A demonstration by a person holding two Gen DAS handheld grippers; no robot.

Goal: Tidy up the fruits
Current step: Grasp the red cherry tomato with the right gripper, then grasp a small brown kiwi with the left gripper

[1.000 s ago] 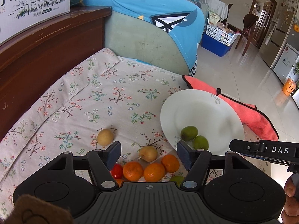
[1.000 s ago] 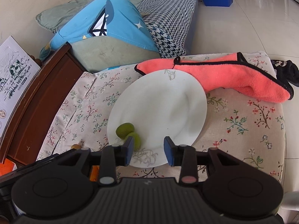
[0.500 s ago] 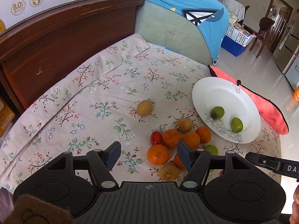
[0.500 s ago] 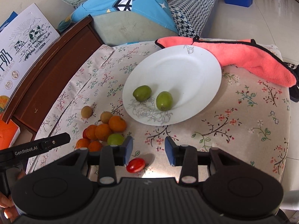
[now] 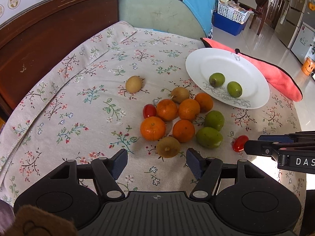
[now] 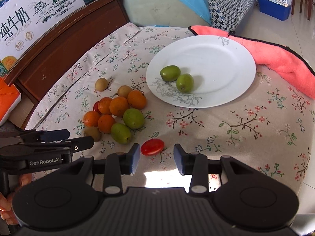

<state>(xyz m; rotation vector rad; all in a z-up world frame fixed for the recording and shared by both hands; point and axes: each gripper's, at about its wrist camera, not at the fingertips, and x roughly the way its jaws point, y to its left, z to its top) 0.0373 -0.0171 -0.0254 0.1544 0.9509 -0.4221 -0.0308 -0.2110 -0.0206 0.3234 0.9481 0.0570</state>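
R gripper (image 6: 156,158) low over the floral tablecloth (image 6: 246,137), jaws parted, nothing clamped – a red cherry tomato (image 6: 152,147) lies just ahead of the gap, nearer the left pad, not touched by either. L gripper (image 5: 156,163) beside it, jaws released and wider, empty; a brown longan (image 5: 168,146) sits just beyond its tips at 12 o'clock, no contact.

Next out, the fruit pile: two green jujubes (image 6: 127,124) at the near right edge of the heap, touching each other. Behind them five tangerines (image 5: 173,118) packed tight, w/ a second cherry tomato (image 5: 149,110) tucked at the pile's 9 o'clock. Another longan (image 5: 180,95) at the pile's far end, and one more longan (image 5: 133,84) alone, apart, toward 10 o'clock.

Farther, at 1 o'clock from the pile – the white plate (image 6: 216,59), near the tangerines but not touching. Two green jujubes on the plate (image 6: 177,77), touching, at its near-left part; rest of the plate bare.

Beyond the plate, a pink towel (image 6: 275,55) tucked under its far rim. A dark wooden headboard (image 6: 59,45) runs along the far left, milk carton (image 6: 35,13) on top.
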